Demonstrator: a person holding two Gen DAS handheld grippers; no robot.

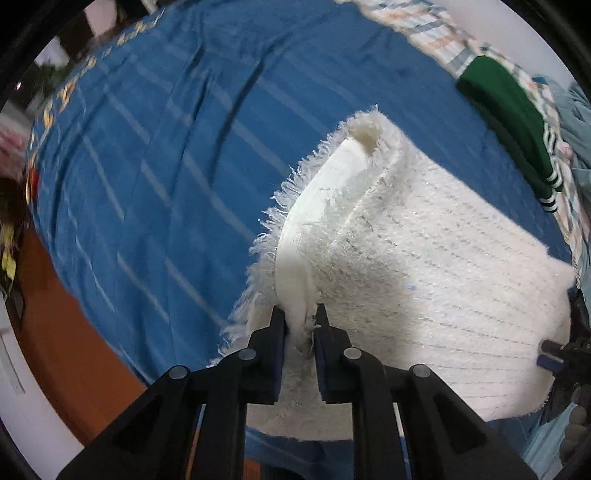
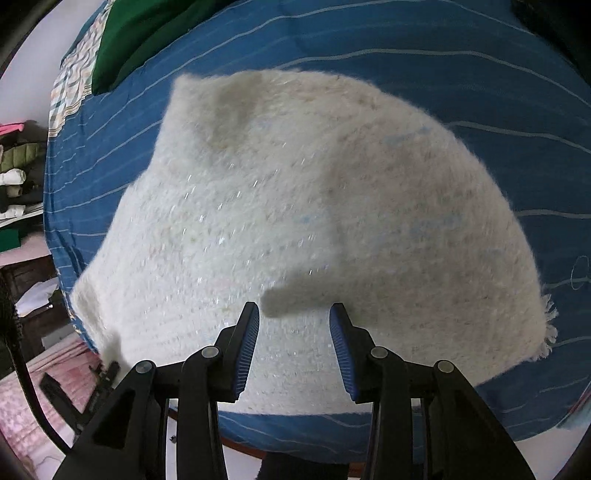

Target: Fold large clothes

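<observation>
A fuzzy white knit garment (image 1: 424, 266) with a fringed edge lies on the blue striped bed sheet (image 1: 147, 166). My left gripper (image 1: 300, 317) is shut on its fringed edge and lifts that edge, which curls over into a fold. In the right wrist view the same white garment (image 2: 314, 206) lies spread and folded on the sheet (image 2: 480, 74). My right gripper (image 2: 294, 312) is open and empty, hovering just above the garment's near part. The right gripper also shows at the right edge of the left wrist view (image 1: 565, 350).
A dark green garment with white stripes (image 1: 513, 122) lies at the bed's far side on a checked cloth (image 1: 436, 33); it also shows in the right wrist view (image 2: 140, 33). Clothes are piled beside the bed (image 2: 14, 166). A pink quilted cover (image 2: 22, 406) lies below the bed's edge.
</observation>
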